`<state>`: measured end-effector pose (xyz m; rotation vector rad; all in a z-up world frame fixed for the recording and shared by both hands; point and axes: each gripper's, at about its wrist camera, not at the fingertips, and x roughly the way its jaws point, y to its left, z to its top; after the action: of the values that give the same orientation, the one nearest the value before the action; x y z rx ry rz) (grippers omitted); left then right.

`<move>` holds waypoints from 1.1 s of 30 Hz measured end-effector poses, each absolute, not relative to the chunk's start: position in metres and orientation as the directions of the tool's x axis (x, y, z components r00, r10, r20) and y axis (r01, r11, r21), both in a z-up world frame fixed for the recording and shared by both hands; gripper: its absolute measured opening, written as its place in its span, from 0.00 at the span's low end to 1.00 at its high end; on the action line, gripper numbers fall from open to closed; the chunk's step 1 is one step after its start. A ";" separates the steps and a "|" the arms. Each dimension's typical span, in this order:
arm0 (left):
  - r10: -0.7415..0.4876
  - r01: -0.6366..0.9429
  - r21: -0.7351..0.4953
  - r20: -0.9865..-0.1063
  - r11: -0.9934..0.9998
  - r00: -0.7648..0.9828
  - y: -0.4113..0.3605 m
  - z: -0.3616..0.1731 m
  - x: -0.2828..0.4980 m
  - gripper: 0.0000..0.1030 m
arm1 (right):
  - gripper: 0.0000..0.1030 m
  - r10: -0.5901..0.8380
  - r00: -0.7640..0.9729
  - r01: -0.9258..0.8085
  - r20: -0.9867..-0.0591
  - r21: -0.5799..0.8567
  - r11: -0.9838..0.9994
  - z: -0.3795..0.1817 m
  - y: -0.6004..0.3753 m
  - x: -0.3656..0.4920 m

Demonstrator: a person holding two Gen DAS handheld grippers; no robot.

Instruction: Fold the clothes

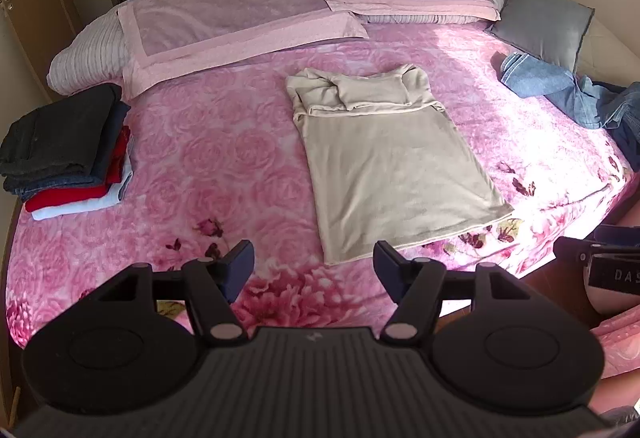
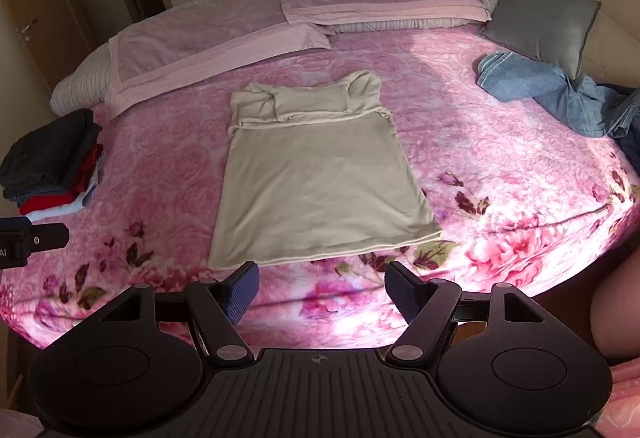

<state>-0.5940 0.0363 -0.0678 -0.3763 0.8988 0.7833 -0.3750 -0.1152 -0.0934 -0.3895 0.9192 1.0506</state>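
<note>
A beige sweater (image 1: 384, 158) (image 2: 320, 178) lies flat in the middle of the pink floral bed (image 1: 224, 142) (image 2: 500, 166), its sleeves folded across the chest and its hem toward me. My left gripper (image 1: 314, 262) hovers open over the near bed edge, just short of the hem's left corner, holding nothing. My right gripper (image 2: 322, 288) is open too, empty, right below the hem. Each gripper's body shows at the side of the other's view: the right one (image 1: 600, 266), the left one (image 2: 28, 242).
A stack of folded clothes (image 1: 68, 150) (image 2: 52, 166), dark on top, red and white below, sits at the bed's left edge. Crumpled blue jeans (image 1: 560, 90) (image 2: 552, 94) lie at the right by a grey cushion (image 1: 544, 18) (image 2: 540, 14). Pillows (image 1: 224, 18) line the head end.
</note>
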 end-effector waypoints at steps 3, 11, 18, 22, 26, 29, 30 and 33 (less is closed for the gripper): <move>0.441 -0.739 0.022 -0.814 0.674 0.379 0.038 -0.069 -0.588 0.61 | 0.71 0.571 0.184 -0.868 -0.800 0.140 0.476 -0.094 -0.114 -0.369; 0.405 -0.724 0.009 -0.833 0.690 0.376 0.043 -0.079 -0.571 0.61 | 0.71 0.558 0.172 -0.860 -0.812 0.153 0.487 -0.100 -0.113 -0.358; 0.304 -0.711 -0.163 -0.822 0.685 0.481 0.069 -0.101 -0.570 0.58 | 0.71 0.573 0.176 -0.830 -0.800 0.192 0.524 -0.110 -0.113 -0.327; 0.280 -0.733 -0.261 -0.803 0.628 0.526 0.094 -0.119 -0.572 0.48 | 0.71 0.577 0.218 -0.825 -0.787 0.166 0.539 -0.116 -0.113 -0.286; 0.284 -0.773 -0.273 -0.819 0.572 0.499 0.116 -0.140 -0.557 0.46 | 0.70 0.569 0.205 -0.815 -0.797 0.183 0.550 -0.124 -0.105 -0.239; 0.279 -0.786 -0.275 -0.829 0.553 0.485 0.130 -0.156 -0.541 0.46 | 0.70 0.576 0.140 -0.822 -0.805 0.230 0.521 -0.129 -0.087 -0.205; 0.277 -0.791 -0.275 -0.832 0.547 0.481 0.134 -0.161 -0.535 0.46 | 0.70 0.573 0.117 -0.830 -0.811 0.237 0.505 -0.132 -0.077 -0.195; 0.272 -0.803 -0.276 -0.841 0.528 0.467 0.148 -0.177 -0.519 0.46 | 0.70 0.553 0.066 -0.859 -0.831 0.235 0.455 -0.142 -0.044 -0.167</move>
<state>-0.5189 0.1485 -0.1772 -0.7429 0.8328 0.7392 -0.1671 -0.0439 -0.1421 -0.3614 1.0428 1.0999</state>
